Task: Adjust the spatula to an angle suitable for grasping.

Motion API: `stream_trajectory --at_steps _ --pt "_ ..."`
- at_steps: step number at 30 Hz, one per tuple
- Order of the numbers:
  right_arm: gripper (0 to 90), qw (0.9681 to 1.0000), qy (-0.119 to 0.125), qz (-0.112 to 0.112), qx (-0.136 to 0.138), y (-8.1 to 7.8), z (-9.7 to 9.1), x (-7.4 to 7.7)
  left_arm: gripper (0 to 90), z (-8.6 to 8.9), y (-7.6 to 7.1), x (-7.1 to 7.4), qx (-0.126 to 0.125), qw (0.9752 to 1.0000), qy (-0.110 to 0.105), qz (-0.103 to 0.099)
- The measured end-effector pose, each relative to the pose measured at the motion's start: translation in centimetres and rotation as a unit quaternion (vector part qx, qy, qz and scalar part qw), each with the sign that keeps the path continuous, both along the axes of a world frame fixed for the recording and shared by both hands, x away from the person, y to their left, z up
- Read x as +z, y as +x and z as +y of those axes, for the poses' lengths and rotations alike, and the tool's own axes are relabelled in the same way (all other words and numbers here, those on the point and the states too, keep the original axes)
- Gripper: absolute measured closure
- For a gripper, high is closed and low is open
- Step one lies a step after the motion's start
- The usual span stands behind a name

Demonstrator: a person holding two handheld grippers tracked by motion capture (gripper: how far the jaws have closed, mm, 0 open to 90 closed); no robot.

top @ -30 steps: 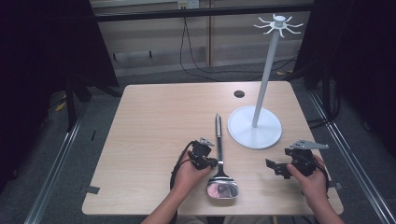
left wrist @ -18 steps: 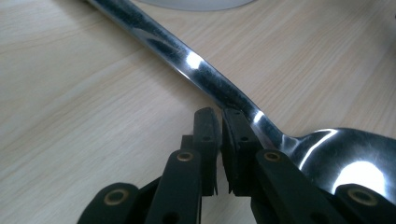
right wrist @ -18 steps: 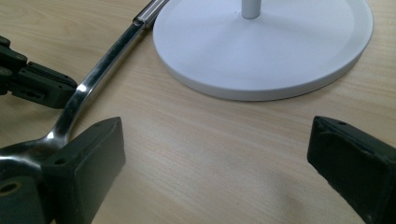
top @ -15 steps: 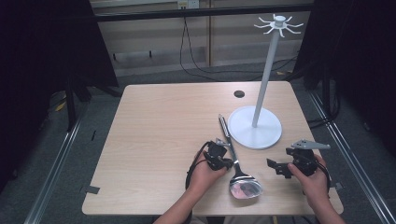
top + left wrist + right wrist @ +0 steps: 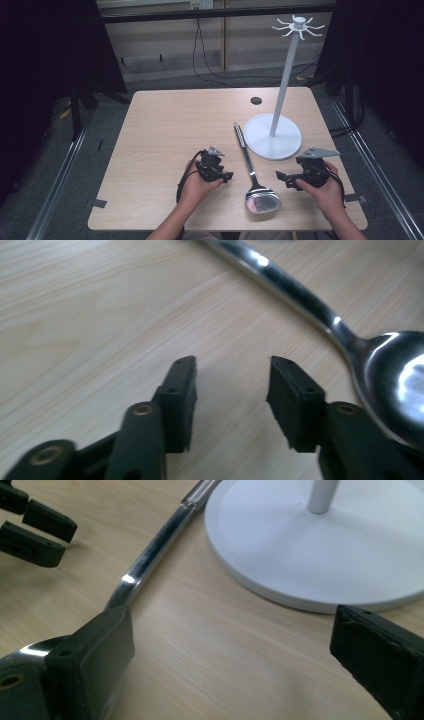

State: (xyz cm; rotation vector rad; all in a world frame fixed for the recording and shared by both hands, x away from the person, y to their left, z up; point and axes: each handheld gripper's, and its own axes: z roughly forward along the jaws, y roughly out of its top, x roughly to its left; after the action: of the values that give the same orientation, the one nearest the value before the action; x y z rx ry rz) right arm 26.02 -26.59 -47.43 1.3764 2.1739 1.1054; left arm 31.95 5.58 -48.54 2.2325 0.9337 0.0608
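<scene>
Steel ladle [image 5: 254, 186] lies flat on my light wooden table [image 5: 175, 125], bowl toward the near edge, handle running away toward the white stand's round base [image 5: 287, 145]. From the high view I log the handle tip ending just beside that base's left rim; whether the two touch I cannot tell. My left gripper [image 5: 225, 176] sits on the near part of the table, just left of the ladle's neck, jaws aimed toward it. Its jaws have just been opening, and nothing is between them: in the left gripper view I see bare wood grain in the gap, with the two black pads [image 5: 181, 400] parted to a moderate width. In the same view the ladle [image 5: 350, 340] passes to the right of the right-hand jaw, bowl low at the right edge, handle climbing toward the top; near the jaw, not gripped. My right gripper [image 5: 281, 176] rests on the opposite side of the bowl, jaws pointing left toward it, so the ladle lies between my two grippers. Its jaws stand wide apart in the right gripper view, empty wood between them. There the ladle handle [image 5: 155, 550] runs up from behind the left-hand jaw, and the base [image 5: 320, 550] sits beyond the right-hand one. Contact between that left-hand jaw and the ladle I cannot confirm. The stand's white pole [image 5: 285, 80] rises upright from the base to a ring of hooks [image 5: 298, 26].
</scene>
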Motion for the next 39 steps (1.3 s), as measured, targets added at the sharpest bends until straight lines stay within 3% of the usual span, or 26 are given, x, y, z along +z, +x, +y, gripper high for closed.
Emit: stream_trajectory --at_steps 4,7,14,19,25,36,39 --pt "3.7 0.9995 -0.011 0.015 0.027 0.4 1.8 -0.1 43.1 2.0 -0.3 0.1 0.01 0.9999 0.002 -0.009" --pt "4.9 0.9984 -0.017 0.039 0.037 0.7 3.2 -0.3 32.8 2.9 -0.3 0.2 0.026 0.9994 -0.013 -0.016" --pt "9.0 0.9972 -0.027 0.045 0.053 1.2 5.1 -0.3 23.9 3.8 -0.3 0.2 0.032 0.9988 -0.008 -0.035" --pt "14.5 0.9954 -0.036 0.059 0.066 2.1 7.0 -0.5 22.5 4.0 -0.4 0.1 0.035 0.9987 -0.008 -0.036" --pt "17.1 0.9937 -0.048 0.075 0.068 3.0 8.1 -0.9 22.2 4.2 -0.3 0.0 0.033 0.9989 -0.004 -0.033" --pt "29.1 0.9911 -0.055 0.099 0.07 4.0 9.1 -1.8 22.4 4.6 -0.1 0.2 0.043 0.9985 -0.016 -0.028" --pt "34.5 0.9905 -0.071 0.098 0.065 4.1 9.4 -1.7 22.7 4.6 -0.1 0.2 0.048 0.9983 -0.019 -0.028"
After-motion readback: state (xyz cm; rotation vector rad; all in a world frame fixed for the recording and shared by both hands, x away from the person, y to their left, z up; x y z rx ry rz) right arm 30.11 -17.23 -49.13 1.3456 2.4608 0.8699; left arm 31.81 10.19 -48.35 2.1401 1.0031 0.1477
